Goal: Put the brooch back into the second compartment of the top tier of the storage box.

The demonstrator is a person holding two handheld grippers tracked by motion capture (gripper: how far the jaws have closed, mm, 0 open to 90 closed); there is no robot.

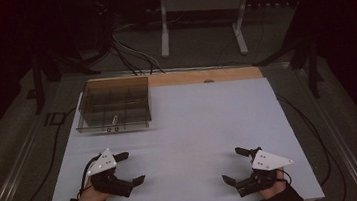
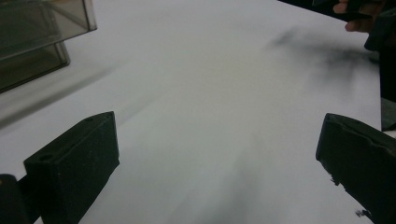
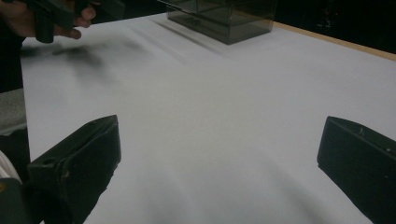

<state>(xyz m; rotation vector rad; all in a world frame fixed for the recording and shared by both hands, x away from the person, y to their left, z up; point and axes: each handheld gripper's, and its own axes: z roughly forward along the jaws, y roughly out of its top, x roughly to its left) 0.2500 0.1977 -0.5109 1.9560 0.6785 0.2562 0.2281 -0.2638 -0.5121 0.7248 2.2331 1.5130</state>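
Left claw [image 1: 131,168] gapes empty; smoky box [image 1: 113,106] contents too dim to tell.

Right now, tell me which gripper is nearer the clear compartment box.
Left. The left gripper sits just in front of the clear compartment box; the right gripper rests far across the table, at its near right.

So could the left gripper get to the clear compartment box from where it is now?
Probably yes. The left gripper is open, and bare white tabletop lies between it and the clear compartment box just ahead.

Dim room, dark surround; white table [image 1: 194,129] lit; gripper views motion-blurred, soft shadows.
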